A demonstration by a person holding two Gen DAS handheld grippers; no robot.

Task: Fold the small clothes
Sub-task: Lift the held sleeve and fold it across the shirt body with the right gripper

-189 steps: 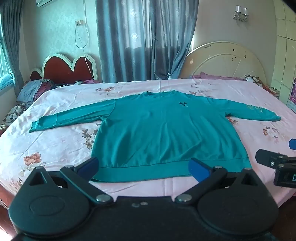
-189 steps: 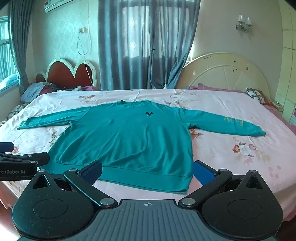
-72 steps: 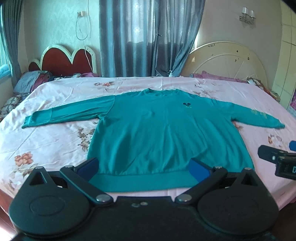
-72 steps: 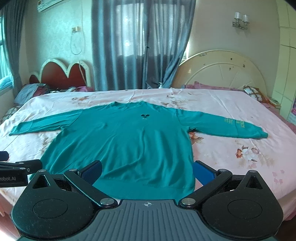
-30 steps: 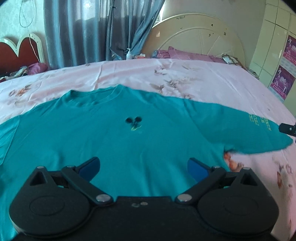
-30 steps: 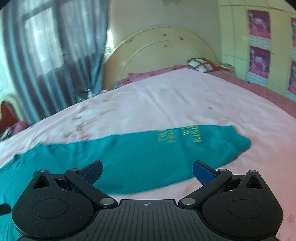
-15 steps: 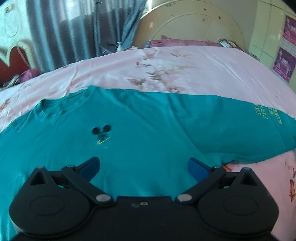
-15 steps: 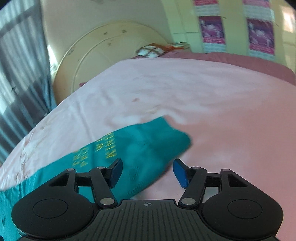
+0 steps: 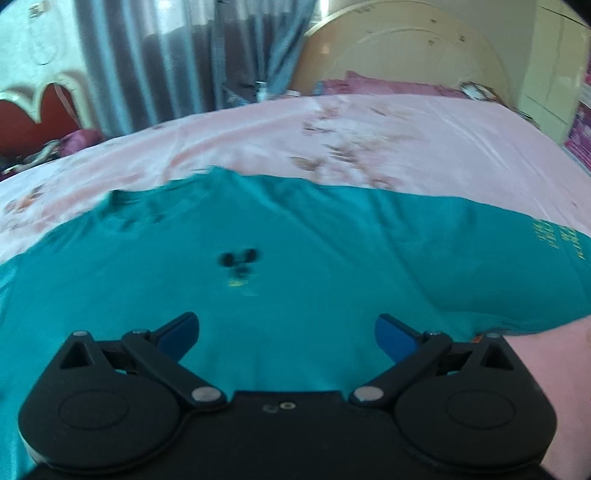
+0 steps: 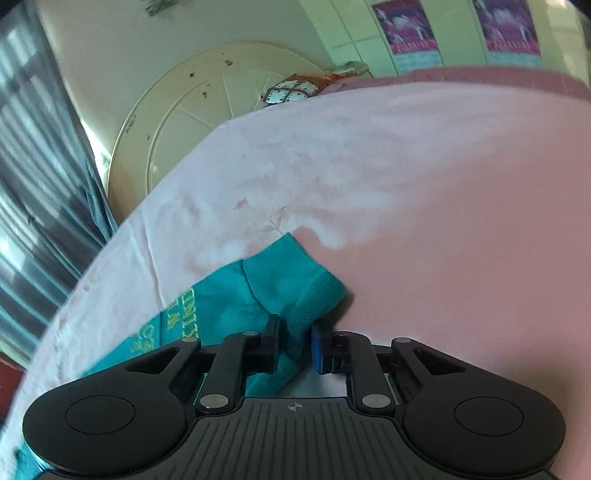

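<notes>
Below my left gripper, seen from the left wrist, the teal sweatshirt lies flat on the pink floral bedsheet. My left jaws stand wide apart with nothing between them, hanging over the chest of the garment just under its small dark logo. The neckline points away from me toward the grey curtains, and one sleeve runs off to the right edge of the view, its yellow lettering showing near the end. A cream round headboard stands behind the bed, and a red one sits at far left. The whole view is a little blurred.

From the right wrist, my right gripper has just been closing, and the ribbed cuff of that sleeve is now pinched between its narrowly spaced fingers. The cuff bunches up just ahead of the tips, with the yellow print beside it on the left. Bare pink sheet spreads to the right, and purple posters hang on the wall beyond.
</notes>
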